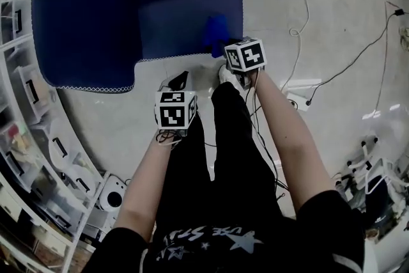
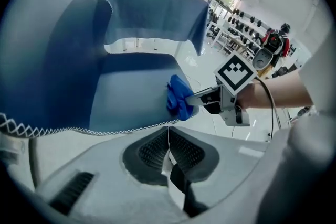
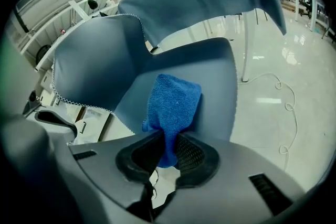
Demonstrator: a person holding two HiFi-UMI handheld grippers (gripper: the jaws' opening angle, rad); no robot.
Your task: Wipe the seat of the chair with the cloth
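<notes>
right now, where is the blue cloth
The blue cloth is pinched in the right gripper and lies on the chair seat, near the seat's front right corner in the head view.

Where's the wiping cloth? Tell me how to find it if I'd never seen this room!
Find the big dark blue chair on the pale floor. At the corner of its seat nearest the person, the right hand-held gripper pinches a small cloth. It is the only fuzzy, bright blue thing, against the smooth, darker seat.
</notes>
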